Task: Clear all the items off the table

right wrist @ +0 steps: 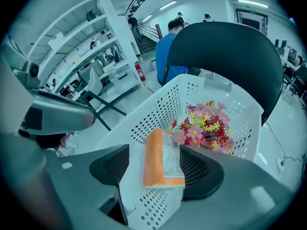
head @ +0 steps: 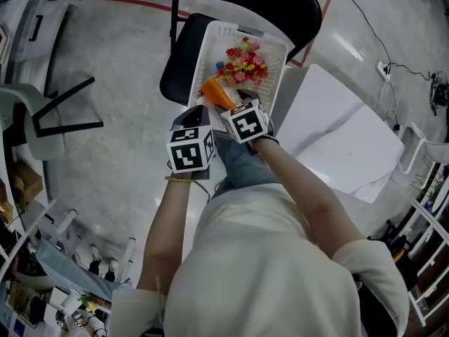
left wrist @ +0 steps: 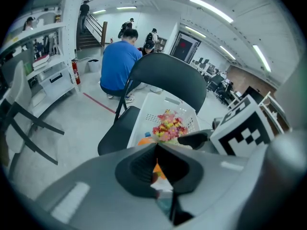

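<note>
— What sits on the chair (head: 181,65)?
— A white basket (head: 209,44). It has flowers (head: 244,60) in it, and an orange box (head: 215,92) at the near end.
— Where are the grippers?
— The left gripper (head: 196,112) and right gripper (head: 242,98) are side by side at the near rim. A white table (head: 337,142) is beside them.

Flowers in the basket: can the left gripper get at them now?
Probably yes: the flowers lie uncovered in the open basket, just beyond the left gripper; only the orange box and right gripper crowd the near end.
</note>
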Motion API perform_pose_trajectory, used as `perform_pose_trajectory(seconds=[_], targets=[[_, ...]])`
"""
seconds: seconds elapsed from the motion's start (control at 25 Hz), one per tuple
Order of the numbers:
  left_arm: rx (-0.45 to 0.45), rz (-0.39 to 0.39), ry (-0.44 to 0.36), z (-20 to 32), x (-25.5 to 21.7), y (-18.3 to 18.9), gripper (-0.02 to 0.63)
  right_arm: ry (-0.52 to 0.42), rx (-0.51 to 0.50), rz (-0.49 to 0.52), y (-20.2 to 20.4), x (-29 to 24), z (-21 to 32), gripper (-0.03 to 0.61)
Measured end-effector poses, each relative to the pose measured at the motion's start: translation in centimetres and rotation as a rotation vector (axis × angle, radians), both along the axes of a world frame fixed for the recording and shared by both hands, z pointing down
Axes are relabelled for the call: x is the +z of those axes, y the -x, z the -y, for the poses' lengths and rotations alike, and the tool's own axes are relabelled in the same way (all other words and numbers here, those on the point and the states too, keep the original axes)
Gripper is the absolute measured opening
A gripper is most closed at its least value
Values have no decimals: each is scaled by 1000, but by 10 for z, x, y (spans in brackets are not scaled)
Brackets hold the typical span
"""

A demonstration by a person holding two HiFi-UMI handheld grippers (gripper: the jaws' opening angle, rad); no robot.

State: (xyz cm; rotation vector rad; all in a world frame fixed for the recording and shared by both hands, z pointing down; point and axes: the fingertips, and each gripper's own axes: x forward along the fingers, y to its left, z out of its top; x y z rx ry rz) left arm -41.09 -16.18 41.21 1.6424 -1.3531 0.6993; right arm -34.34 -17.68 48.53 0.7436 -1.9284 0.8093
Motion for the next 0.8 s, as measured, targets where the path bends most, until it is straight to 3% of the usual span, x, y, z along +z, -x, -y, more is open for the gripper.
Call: perform_pose_trajectory(seconds=[0.36,0.6,0.8], targets=[[-7,7,-13,-14,-5,-6,8,-43,11,32,-12,-23,-7,257],[-3,14,-33,-22,-11,-11,8,-91,70,64,-22,-44,-14,32],[-2,21,-51,-29,-17,-17,8,-143,110,68,-35,-59,-14,0]])
